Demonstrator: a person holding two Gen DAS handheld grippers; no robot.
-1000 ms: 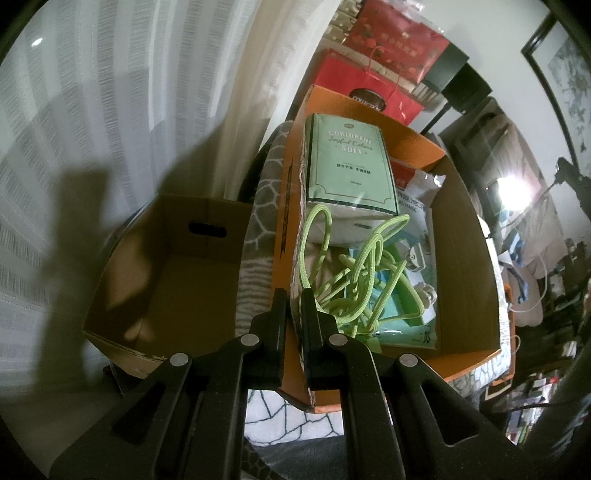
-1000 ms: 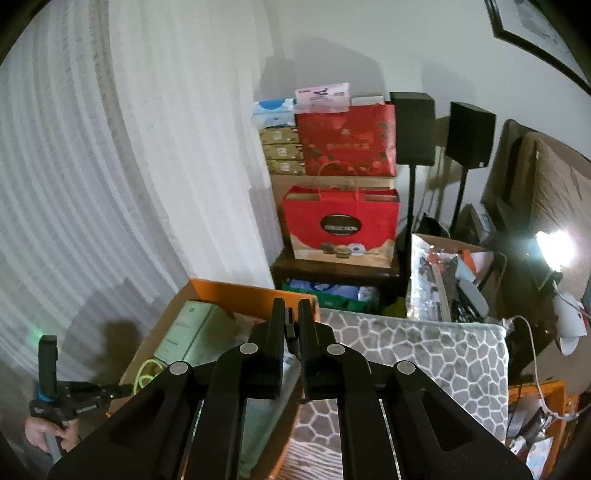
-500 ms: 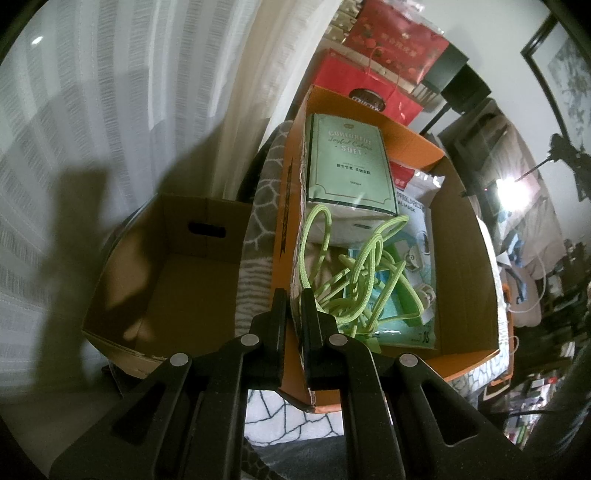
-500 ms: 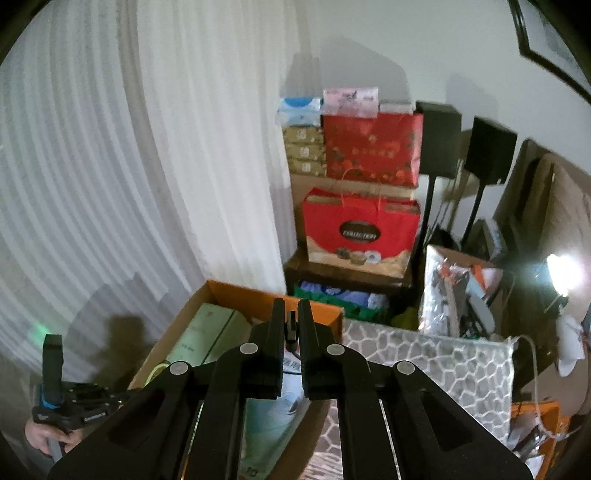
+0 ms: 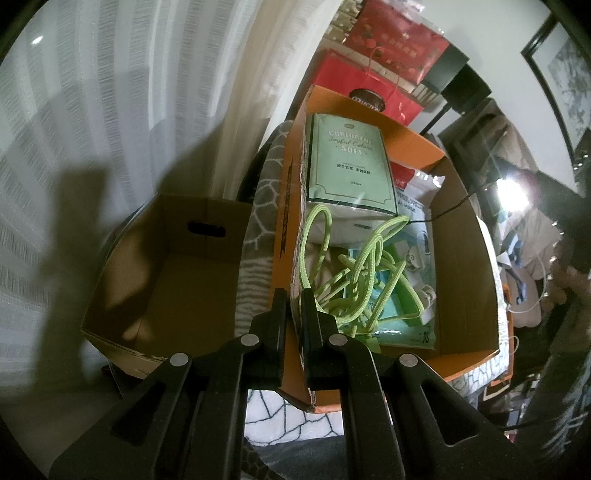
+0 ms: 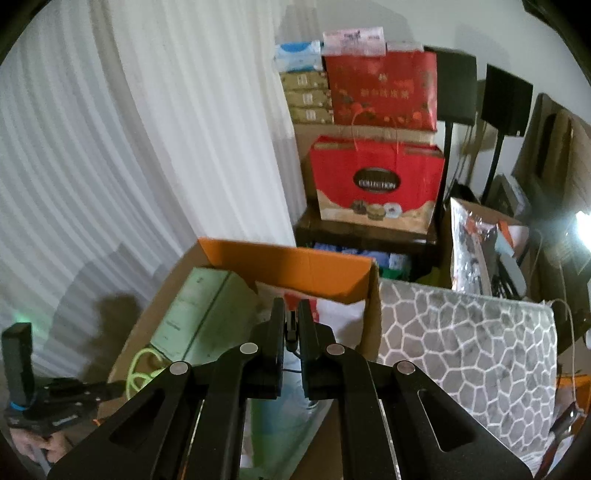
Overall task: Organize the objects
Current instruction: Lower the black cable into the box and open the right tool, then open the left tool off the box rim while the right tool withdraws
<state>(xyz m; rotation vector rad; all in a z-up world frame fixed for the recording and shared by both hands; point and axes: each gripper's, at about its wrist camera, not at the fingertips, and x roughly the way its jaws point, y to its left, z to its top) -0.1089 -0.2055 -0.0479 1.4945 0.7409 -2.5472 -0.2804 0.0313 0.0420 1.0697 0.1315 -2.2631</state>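
Left claw clamped on orange box wall (green cord inside)

Matt orange cardboard box w/ raw torn edge. Braided green cord, soft weave. Glossy plastic wrap on tissue pack. Matt black plastic tool, metal rivets. Shiny red paper bag. Sheer cloth curtain.

White curtain left; pale wall behind; black speakers on stands; bright lamp right.
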